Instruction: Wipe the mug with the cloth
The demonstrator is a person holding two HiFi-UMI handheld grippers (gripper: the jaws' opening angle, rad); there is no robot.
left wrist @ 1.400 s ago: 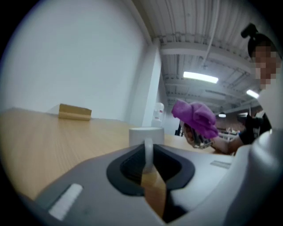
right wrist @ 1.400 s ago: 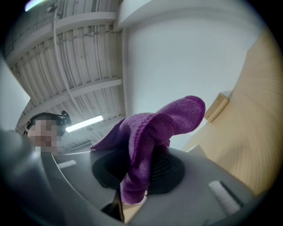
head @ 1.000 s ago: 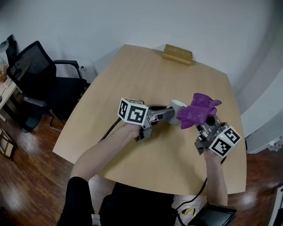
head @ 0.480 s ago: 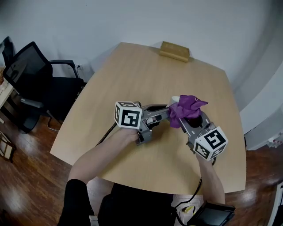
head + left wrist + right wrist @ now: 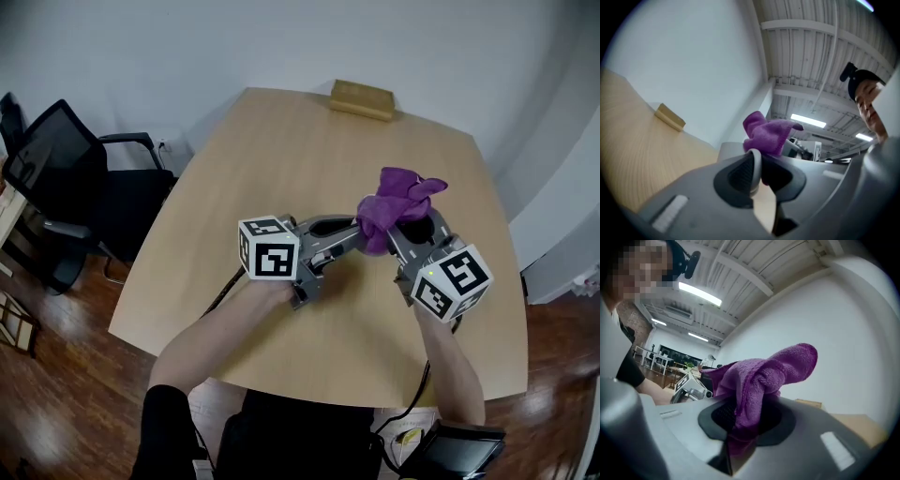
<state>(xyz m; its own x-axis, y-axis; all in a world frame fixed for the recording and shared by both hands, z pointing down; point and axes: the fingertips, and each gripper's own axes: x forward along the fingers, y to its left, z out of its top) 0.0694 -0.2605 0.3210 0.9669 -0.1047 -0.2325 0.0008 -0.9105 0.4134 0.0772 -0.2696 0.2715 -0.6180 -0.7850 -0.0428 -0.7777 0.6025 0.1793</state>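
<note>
My left gripper (image 5: 354, 234) reaches right over the wooden table (image 5: 281, 150). Its jaws are shut on the white mug, of which only a pale curved edge (image 5: 757, 165) shows between them in the left gripper view. My right gripper (image 5: 403, 225) is shut on a bunched purple cloth (image 5: 396, 204). The cloth lies against the mug at the left jaws' tips and hides it in the head view. In the left gripper view the cloth (image 5: 768, 133) bulges just beyond the jaws (image 5: 761, 171). In the right gripper view the cloth (image 5: 764, 376) is pinched between the jaws (image 5: 747, 420) and sticks up.
A tan wooden block (image 5: 361, 99) lies at the table's far edge and also shows as the block (image 5: 670, 117) in the left gripper view. A black office chair (image 5: 66, 178) stands off the table's left side. Both forearms cross the near table edge.
My right gripper has carried the cloth left and onto the mug, which was visible a second ago and is now covered. Both grippers have drawn together and risen slightly.
</note>
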